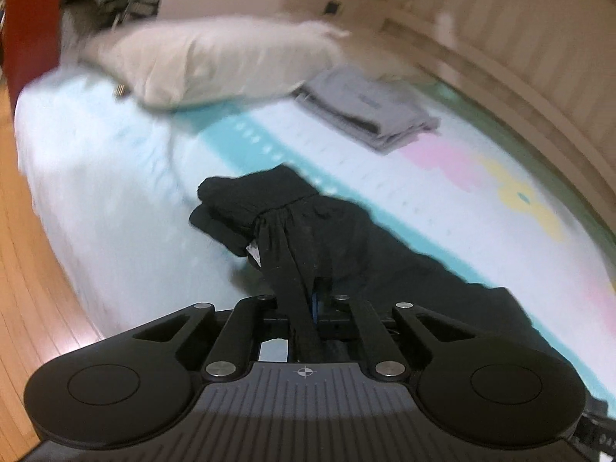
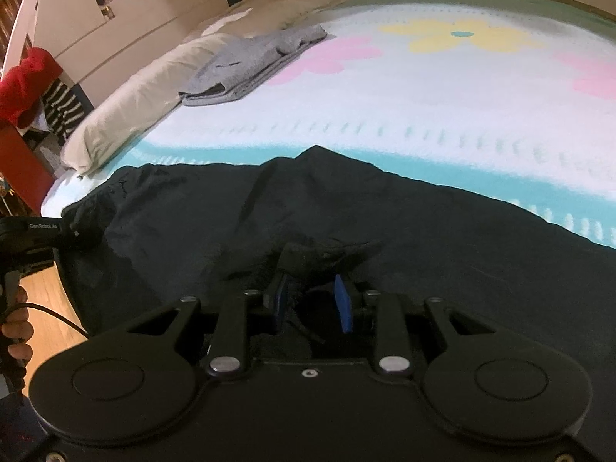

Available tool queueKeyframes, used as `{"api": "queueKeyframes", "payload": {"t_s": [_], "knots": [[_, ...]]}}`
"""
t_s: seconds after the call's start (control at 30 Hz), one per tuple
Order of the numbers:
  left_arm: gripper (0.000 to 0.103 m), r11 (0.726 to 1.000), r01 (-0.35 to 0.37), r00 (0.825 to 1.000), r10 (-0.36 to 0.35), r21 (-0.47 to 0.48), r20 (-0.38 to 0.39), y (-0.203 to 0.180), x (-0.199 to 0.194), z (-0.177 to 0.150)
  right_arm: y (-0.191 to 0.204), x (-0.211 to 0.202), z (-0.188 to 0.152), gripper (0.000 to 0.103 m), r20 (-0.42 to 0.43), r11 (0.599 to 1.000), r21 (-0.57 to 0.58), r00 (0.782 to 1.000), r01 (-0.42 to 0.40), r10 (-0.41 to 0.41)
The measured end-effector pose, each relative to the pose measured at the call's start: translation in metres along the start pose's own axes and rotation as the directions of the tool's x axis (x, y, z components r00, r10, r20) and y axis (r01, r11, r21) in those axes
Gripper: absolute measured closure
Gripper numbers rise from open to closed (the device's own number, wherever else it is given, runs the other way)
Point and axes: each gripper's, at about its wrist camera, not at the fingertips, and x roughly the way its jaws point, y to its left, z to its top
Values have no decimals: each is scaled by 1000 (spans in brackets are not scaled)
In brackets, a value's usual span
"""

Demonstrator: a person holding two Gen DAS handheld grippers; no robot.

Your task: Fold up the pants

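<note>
Now | left gripper (image 1: 308, 300) clenched on pants (image 1: 308, 223), fabric bunched at frame centre | right gripper (image 2: 313, 300) released, blue pads (image 2: 343, 302) apart over pants (image 2: 346, 208) across lower frame | grey clothes (image 2: 250, 65) folded upper left beside pillow (image 2: 131, 100)

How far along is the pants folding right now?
Done: a grey garment already lies folded by the pillow. In hand: the left gripper is shut on the black pants; the right gripper is open around a bunched bit. Left: the pants lie mostly spread on the bed, with no fold visible.
</note>
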Motion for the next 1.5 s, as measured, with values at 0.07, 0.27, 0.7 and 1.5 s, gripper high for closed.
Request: {"api": "queueKeyframes", "payload": {"t_s": [0.07, 0.27, 0.7, 1.5], "knots": [[96, 999, 16, 999, -18, 45, 41, -11, -18, 2, -3, -5, 0, 65, 5, 1000, 4, 1000, 0, 0], [97, 975, 81, 985, -110, 209, 134, -58, -69, 2, -27, -25, -1, 65, 23, 998, 63, 1000, 7, -9], [96, 779, 347, 918, -396, 522, -18, -207, -99, -74, -103, -80, -10, 65, 72, 969, 220, 989, 111, -129], [39, 641, 390, 911, -372, 662, -176, -210, -64, -73, -152, -101, -26, 43, 102, 915, 396, 986, 81, -132]]}}
